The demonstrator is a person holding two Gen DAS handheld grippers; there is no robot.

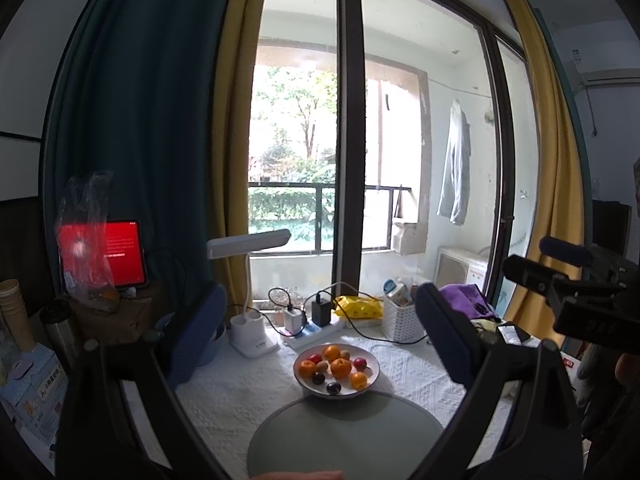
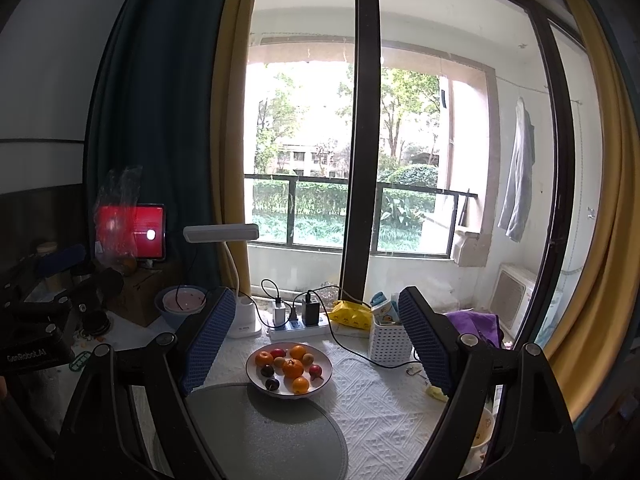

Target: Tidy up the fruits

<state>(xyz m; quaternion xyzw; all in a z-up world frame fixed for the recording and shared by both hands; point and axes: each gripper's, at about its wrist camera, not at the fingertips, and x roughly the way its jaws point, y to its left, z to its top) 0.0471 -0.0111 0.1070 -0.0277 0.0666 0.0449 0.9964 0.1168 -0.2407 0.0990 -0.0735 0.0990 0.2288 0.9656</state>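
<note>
The right gripper (image 2: 316, 344) hangs above the counter (image 2: 384, 412) with its jaws wide apart and nothing between them. Beyond them a white bowl (image 2: 320, 380) of oranges (image 2: 293, 368) and small dark fruits touches a round grey mat (image 2: 260, 440). A white basket (image 2: 386, 344) stands near the bowl.

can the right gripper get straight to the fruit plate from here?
Probably yes. The right gripper is open and empty, and the fruit plate sits straight ahead between its fingers. Only the grey round mat and bare white tablecloth lie between.
</note>
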